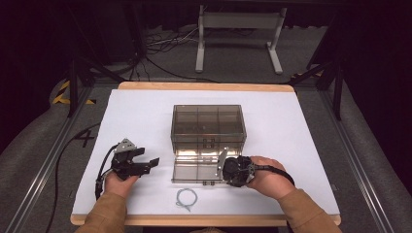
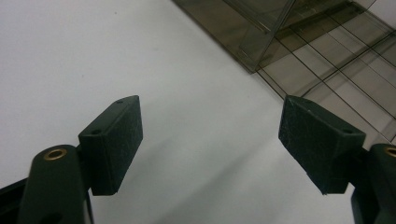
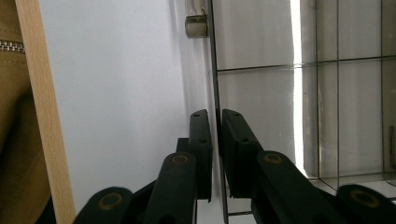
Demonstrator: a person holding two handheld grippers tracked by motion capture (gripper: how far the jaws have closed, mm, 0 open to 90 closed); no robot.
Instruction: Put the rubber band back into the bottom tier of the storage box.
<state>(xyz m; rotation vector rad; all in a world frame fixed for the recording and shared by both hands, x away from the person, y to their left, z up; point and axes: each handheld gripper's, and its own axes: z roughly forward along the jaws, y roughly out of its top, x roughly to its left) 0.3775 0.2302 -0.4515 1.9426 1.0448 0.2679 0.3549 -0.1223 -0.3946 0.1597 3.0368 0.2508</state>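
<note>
R gripper [image 3: 216,154] is pinched tight on the front edge of the smoky box's lid [image 3: 216,93] (lid lying flat on the sheet). L gripper [image 2: 210,144] spread wide, nothing between pads, box [image 2: 327,56] just beyond its right finger.

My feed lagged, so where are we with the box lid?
Done: the right gripper has pinched the front edge of the smoky transparent plastic compartment box's lid, which lies folded out flat on the white table sheet. In hand: that clamped grip. The left gripper hangs open over the sheet, beside the box. Left: probably swinging the lid; the small loop of grey wire lies untouched near the front edge.
</note>
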